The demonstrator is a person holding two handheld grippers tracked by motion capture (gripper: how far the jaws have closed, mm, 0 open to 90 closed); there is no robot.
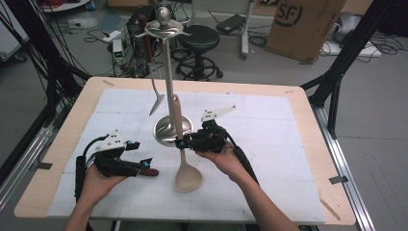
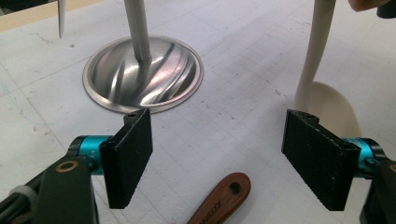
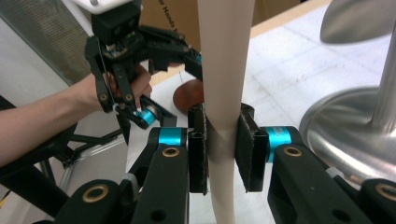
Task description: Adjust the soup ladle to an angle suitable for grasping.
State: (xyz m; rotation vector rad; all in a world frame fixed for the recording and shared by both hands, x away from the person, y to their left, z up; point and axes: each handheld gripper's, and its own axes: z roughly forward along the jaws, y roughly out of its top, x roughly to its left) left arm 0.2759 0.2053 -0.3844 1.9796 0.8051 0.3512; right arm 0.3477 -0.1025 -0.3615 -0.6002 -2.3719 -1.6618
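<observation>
Centre of the high view, low: right gripper point(image 1: 182, 143) w/ jaws clamped on the handle of a beige ladle point(image 1: 185, 173), bowl hanging low, near the mat. Looks light, stiff, smooth, maybe slippery; mid-handle grip seems safest. Lower left: left gripper point(image 1: 146, 165), jaws wide apart, empty, over a wooden handle point(image 2: 223, 199) whose far end is cut off. Behind: steel rack point(image 1: 169, 129); ladle's handle tip hard to make out.

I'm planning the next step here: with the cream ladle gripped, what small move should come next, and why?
Probably lift the cream ladle a little higher toward the stand's hooks. The right tool is clamped on its handle, bowl hanging low just above the table, and the stand already holds one utensil. The left tool is open, waiting over a wooden handle.
</observation>
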